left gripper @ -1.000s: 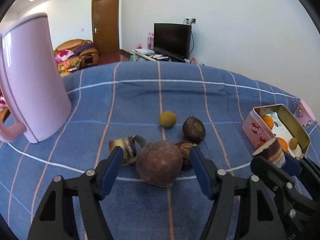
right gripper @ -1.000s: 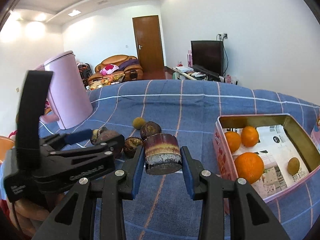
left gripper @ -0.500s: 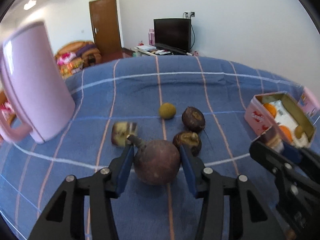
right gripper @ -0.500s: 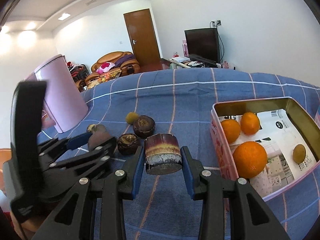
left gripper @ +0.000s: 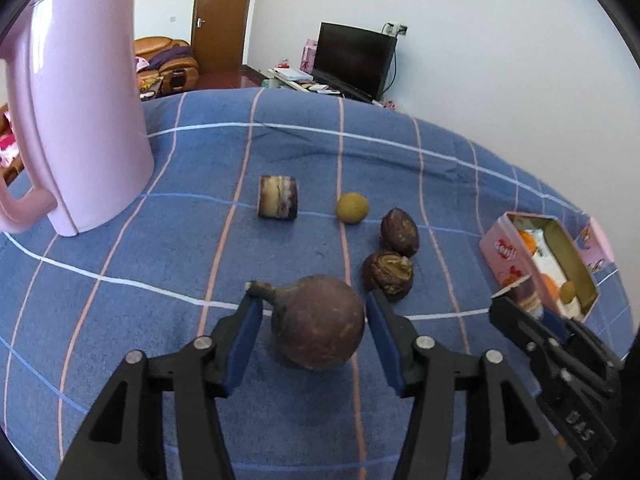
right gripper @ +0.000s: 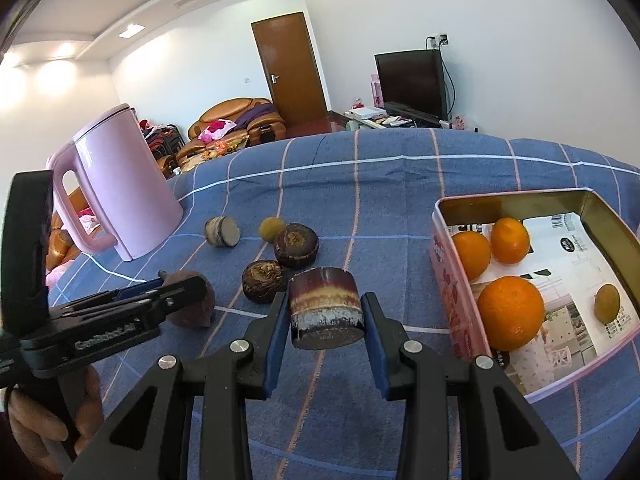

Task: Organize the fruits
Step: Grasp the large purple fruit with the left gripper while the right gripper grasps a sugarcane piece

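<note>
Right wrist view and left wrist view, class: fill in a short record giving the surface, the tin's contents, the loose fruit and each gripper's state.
Surface: blue checked cloth
Tin: three oranges, one small fruit
Loose: cane piece, yellow fruit, two dark fruits
Left gripper: open, jaws just been opening, purple fruit between them
Right gripper: shut on second cane piece

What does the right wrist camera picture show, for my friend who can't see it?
The right tongs grip a brown, cut cane chunk above a blue checked cloth. A pink tin with oranges sits right; a pink kettle stands left.
</note>
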`<state>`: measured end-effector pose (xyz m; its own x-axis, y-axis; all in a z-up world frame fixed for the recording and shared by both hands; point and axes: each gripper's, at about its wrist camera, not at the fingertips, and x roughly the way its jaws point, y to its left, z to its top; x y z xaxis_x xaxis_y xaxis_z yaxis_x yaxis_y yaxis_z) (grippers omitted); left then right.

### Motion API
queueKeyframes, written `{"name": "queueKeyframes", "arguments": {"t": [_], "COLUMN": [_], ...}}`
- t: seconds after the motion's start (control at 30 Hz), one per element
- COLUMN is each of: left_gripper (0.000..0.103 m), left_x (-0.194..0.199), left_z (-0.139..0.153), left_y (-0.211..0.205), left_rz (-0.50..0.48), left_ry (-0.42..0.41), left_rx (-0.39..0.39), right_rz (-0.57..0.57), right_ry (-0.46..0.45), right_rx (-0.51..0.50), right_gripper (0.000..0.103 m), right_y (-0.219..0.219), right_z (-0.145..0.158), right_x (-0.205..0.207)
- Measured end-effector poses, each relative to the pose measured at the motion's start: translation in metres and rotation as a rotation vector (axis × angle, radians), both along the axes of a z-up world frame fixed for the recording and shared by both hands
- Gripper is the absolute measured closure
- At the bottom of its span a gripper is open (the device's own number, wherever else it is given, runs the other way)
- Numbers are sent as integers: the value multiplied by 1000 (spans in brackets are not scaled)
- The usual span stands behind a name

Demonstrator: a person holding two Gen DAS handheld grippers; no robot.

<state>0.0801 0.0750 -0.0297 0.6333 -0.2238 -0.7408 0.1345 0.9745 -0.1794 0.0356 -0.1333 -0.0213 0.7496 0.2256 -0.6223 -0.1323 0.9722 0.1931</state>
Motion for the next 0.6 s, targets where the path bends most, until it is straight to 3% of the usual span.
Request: {"name": "queueKeyframes", "arguments": {"t": [0.13, 0.17, 0.23, 0.4, 0.47, 0.6], "left_gripper": [36, 37, 54, 55, 55, 55], "left_x": [10, 12, 11, 6, 2, -16], "left_z": [-10, -14, -12, -10, -6, 11], "left_y": [-10, -11, -9, 2, 8, 8], "left_rz": [4, 24, 32, 80, 119, 203], "left_ry": [21, 25, 5, -7, -42, -188], "left_rx": [50, 81, 83, 51, 34, 50], "right_rz": [-2, -3, -5, -10, -12, -40], "right_ry": [-6, -7, -9, -34, -61, -176], "right_rx": [2, 0, -2, -16, -51, -170], "right_gripper": [64, 64, 64, 64, 64, 64], "right_y": [-1, -1, -1, -2, 1, 10], "right_z": [1, 2, 2, 5, 8, 19], "right_x": [-1, -1, -2, -4, -7, -17]}}
